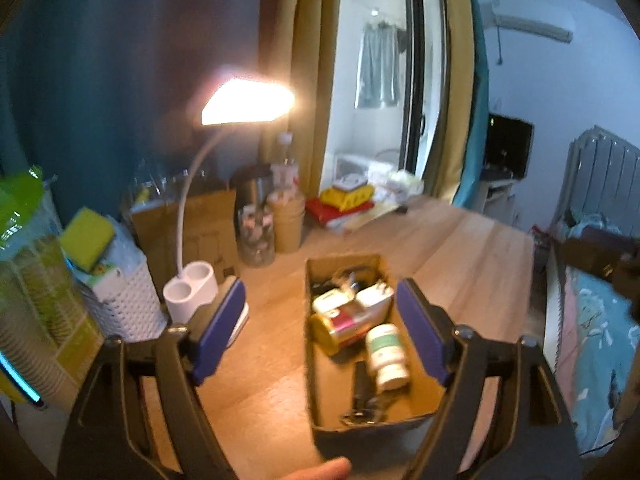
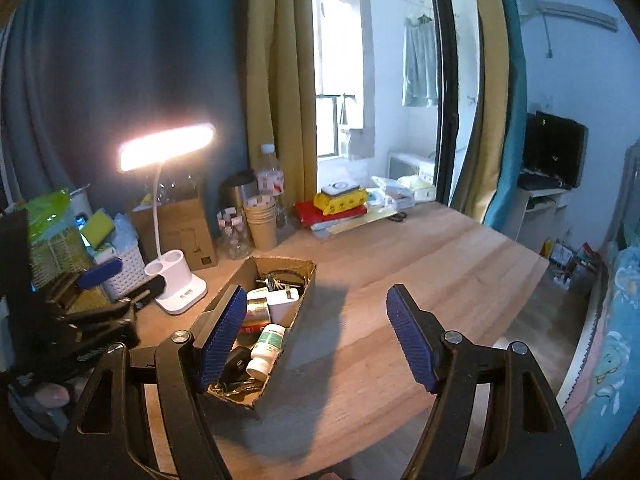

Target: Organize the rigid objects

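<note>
The light wooden tabletop [image 2: 400,256] spans both views, with dark teal curtains [image 2: 120,60] behind its far left edge. An open brown cardboard box [image 1: 320,412] lies on the tabletop left of centre, its long axis running near to far. The box holds the task's rigid objects: a white pill bottle with a green label [image 1: 386,354] near the middle, a yellow-lidded can with a red label [image 1: 336,326] just left of it, a white plug adapter [image 1: 374,298] farther back, and a black key fob with a key ring [image 1: 362,396] at the near end. A white desk lamp with a lit head [image 2: 176,284] stands on the tabletop far left of the box. The left gripper [image 1: 320,334] hangs above the box with its jaws spread wide and nothing between the blue pads. The right gripper [image 2: 316,336] is likewise spread and empty, above bare tabletop just right of the box.
</note>
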`<state>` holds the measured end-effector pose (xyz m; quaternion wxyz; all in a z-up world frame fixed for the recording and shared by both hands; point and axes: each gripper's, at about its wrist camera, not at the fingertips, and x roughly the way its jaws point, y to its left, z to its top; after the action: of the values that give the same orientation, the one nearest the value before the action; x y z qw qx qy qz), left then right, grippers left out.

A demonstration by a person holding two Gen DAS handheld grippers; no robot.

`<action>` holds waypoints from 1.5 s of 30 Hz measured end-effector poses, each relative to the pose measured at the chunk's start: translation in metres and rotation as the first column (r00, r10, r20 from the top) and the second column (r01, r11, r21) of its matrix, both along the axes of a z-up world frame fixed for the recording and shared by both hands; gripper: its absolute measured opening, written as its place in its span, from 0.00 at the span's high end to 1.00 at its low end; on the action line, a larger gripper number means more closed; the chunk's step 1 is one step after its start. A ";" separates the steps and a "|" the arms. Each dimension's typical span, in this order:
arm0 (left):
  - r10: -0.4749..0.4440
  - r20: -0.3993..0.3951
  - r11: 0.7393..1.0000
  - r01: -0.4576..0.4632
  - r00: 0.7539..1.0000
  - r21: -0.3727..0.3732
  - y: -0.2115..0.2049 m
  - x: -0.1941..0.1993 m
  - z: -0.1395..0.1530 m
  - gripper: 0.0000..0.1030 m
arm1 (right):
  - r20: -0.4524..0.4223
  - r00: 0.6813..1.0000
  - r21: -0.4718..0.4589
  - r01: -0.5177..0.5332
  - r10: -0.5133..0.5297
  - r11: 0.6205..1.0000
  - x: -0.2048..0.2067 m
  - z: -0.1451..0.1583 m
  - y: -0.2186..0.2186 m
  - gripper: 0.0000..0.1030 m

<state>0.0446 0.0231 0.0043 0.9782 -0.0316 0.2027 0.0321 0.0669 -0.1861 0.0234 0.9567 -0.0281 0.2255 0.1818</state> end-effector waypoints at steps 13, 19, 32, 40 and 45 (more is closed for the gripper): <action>0.010 0.128 1.000 -0.008 0.992 -0.012 -0.065 -0.078 0.066 0.07 | 0.090 0.996 0.038 -0.020 0.017 0.999 -0.054 0.035 -0.047 0.27; 0.020 0.156 1.000 -0.022 0.988 0.012 -0.082 -0.094 0.081 0.05 | 0.103 0.995 0.059 -0.015 0.008 0.998 -0.065 0.046 -0.064 0.27; 0.036 0.162 0.999 -0.041 0.986 0.030 -0.076 -0.073 0.089 0.04 | 0.099 0.995 0.042 -0.019 0.015 0.999 -0.041 0.051 -0.061 0.27; 0.025 0.145 0.998 -0.033 0.989 0.055 -0.065 -0.055 0.079 0.04 | 0.082 0.997 0.054 -0.010 0.006 0.998 -0.017 0.046 -0.054 0.27; 0.024 0.143 0.999 -0.030 0.989 0.036 -0.059 -0.041 0.073 0.04 | 0.053 0.998 0.030 -0.020 0.018 0.999 -0.003 0.036 -0.045 0.27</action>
<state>0.0036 -0.0362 0.0774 0.9901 -0.0178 0.1314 0.0470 0.0639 -0.2314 0.0595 0.9609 -0.0202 0.1973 0.1934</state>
